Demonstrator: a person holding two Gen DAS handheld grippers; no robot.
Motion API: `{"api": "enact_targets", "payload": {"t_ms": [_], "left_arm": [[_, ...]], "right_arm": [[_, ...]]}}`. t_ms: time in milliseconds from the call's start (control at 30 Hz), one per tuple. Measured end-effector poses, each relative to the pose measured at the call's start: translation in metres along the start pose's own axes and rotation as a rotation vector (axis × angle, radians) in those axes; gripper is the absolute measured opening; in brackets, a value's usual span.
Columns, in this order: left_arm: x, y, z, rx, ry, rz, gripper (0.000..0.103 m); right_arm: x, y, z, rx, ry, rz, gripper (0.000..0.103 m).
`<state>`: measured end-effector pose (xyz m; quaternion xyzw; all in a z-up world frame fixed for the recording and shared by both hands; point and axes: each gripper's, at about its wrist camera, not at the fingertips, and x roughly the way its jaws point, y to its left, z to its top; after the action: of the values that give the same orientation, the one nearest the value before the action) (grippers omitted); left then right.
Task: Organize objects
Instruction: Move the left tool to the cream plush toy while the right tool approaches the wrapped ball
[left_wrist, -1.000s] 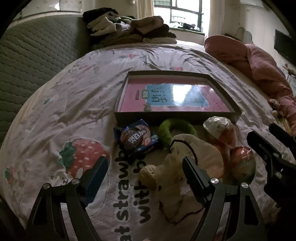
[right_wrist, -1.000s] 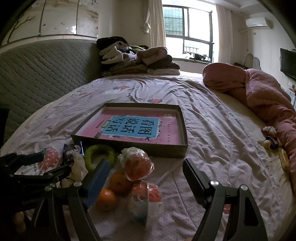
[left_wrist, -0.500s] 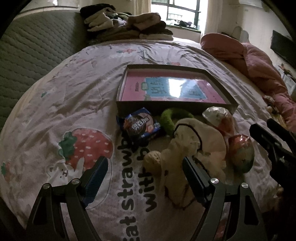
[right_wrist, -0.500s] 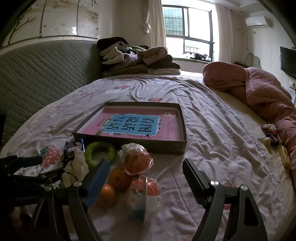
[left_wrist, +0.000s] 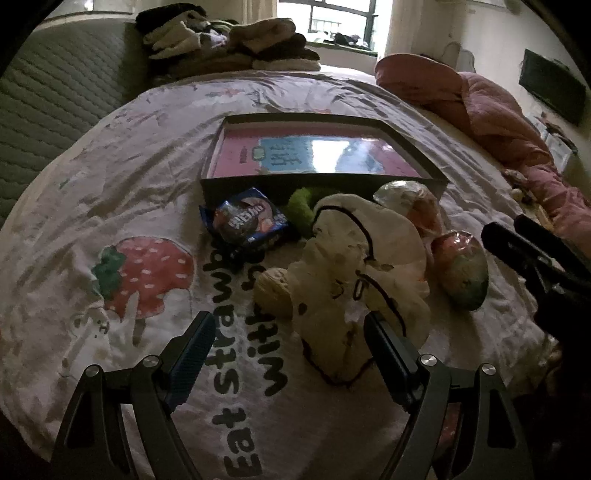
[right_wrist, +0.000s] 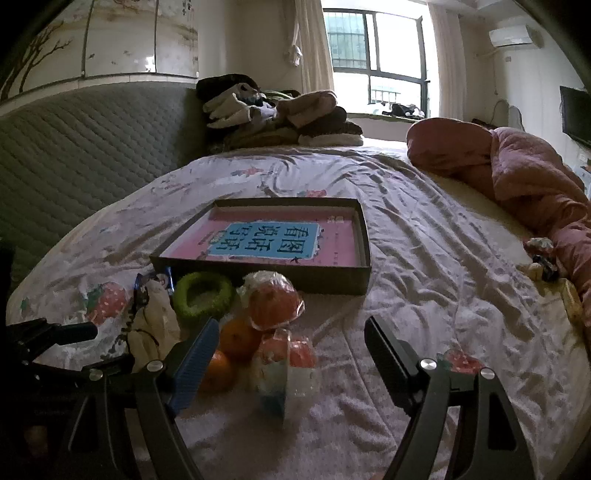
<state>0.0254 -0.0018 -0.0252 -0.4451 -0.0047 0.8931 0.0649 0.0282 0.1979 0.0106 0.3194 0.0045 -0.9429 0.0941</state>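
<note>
Left tool (left_wrist: 290, 341) agape (beside plush toy (left_wrist: 354, 280))

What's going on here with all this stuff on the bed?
A person holds a two-finger gripper in each hand over a bed, tidying up. Both the left gripper and the right gripper are open and hold nothing. A cream plush toy, a blue snack packet, a green ring, loose oranges and wrapped fruit lie beside a shallow box, which holds only a pink book.

cream plush toy (left_wrist: 354, 280) | lying flat | before tray (left_wrist: 321, 182)
</note>
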Motion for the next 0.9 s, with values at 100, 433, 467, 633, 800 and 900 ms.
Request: {"api": "enact_targets", "payload": {"t_ms": [100, 433, 467, 633, 800, 900], "left_arm": [[0.004, 0.0, -0.001, -0.004, 0.009, 0.004, 0.083], [0.021, 0.001, -0.002, -0.026, 0.056, 0.015, 0.083], [0.022, 0.001, -0.002, -0.028, 0.06, 0.016, 0.083], [0.032, 0.003, -0.002, -0.066, 0.097, -0.004, 0.083], [0.037, 0.001, -0.005, -0.091, 0.11, -0.002, 0.083], [0.038, 0.002, -0.005, -0.11, 0.108, -0.011, 0.083]], "right_arm": [[0.002, 0.0, -0.005, -0.004, 0.016, 0.005, 0.08], [0.011, -0.005, -0.021, -0.004, 0.074, 0.015, 0.08], [0.012, -0.007, -0.022, 0.0, 0.077, 0.015, 0.08], [0.018, -0.014, -0.024, 0.028, 0.108, 0.029, 0.08], [0.026, -0.015, -0.027, 0.043, 0.133, 0.028, 0.08], [0.03, -0.014, -0.026, 0.045, 0.139, 0.021, 0.08]]}}
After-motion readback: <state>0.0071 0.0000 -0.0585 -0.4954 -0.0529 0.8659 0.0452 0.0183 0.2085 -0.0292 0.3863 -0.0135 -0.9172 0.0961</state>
